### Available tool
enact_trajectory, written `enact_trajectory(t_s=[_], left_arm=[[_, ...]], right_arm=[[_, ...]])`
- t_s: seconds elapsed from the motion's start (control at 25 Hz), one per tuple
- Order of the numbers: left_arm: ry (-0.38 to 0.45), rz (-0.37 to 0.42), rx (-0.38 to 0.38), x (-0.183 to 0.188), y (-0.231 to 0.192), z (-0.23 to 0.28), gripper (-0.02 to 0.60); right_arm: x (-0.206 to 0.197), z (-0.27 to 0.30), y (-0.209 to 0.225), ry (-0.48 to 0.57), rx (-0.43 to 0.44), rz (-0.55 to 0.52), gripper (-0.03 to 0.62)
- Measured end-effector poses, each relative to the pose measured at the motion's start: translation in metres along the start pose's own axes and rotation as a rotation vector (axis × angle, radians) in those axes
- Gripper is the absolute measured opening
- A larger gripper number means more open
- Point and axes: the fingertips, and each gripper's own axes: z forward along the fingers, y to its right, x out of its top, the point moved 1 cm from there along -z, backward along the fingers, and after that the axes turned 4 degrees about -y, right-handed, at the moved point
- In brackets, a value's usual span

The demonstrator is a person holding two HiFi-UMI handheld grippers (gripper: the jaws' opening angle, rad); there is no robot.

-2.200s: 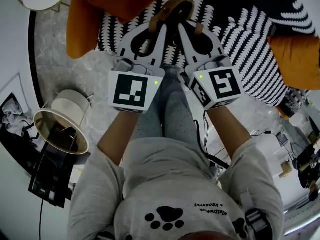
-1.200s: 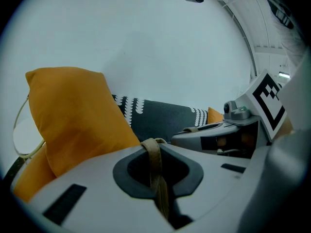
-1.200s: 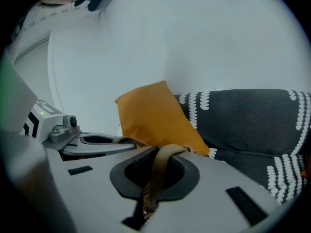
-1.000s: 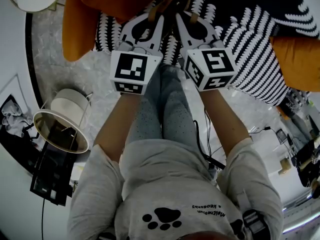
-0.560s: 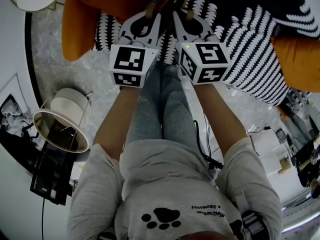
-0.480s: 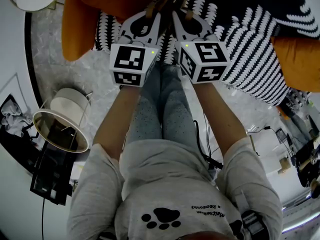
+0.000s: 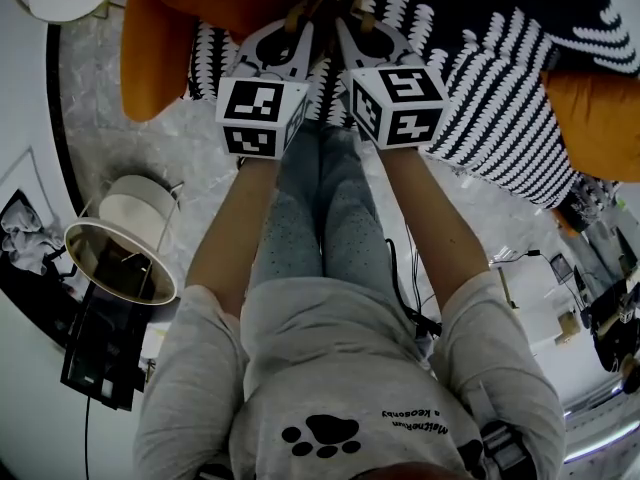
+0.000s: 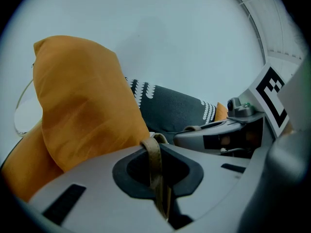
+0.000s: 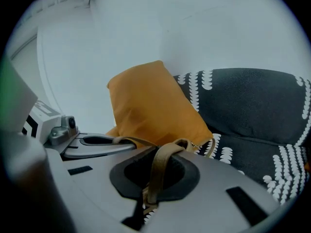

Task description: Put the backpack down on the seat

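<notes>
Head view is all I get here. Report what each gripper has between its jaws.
Observer: The left gripper is shut on a tan strap that passes through the dark opening in its jaws.
Operator: Now the right one.
Observer: The right gripper is shut on a second tan strap, looped over its jaws.
Operator: Say what lies past them.
Observer: An orange fabric bulk stands upright in front of a dark cushion with white marks.

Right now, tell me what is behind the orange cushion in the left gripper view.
Behind the orange cushion shows dark upholstery with white marks, then a plain pale wall. The cushion covers the upholstery's left part, so how far that runs is unseen.
</notes>
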Motion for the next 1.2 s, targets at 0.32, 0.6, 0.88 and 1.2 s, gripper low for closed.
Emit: enact_trajectory(t_s=[0.32, 0.6, 0.88, 1.2], left_arm=[[-0.012, 0.010, 0.014, -0.002, -0.007, 0.003, 0.020], [-0.028, -0.008, 0.003, -0.008, -0.012, 0.009, 0.020], [-0.031, -0.010, -0.007, -0.012, -0.016, 0.004, 0.029], [-0.063, 0.004, 0.019, -0.024, -0.023, -0.003, 0.242]], right_arm=[[-0.003, 0.001, 0.003, -0.017, -0.015, 0.011, 0.032], [-0.009, 0.010, 0.002, -0.049, -0.012, 0.035, 0.032], [-0.014, 0.010, 0.001, -0.057, -0.040, 0.053, 0.057], [-0.020, 0.005, 0.006, -0.097, -0.152, -0.009, 0.253]])
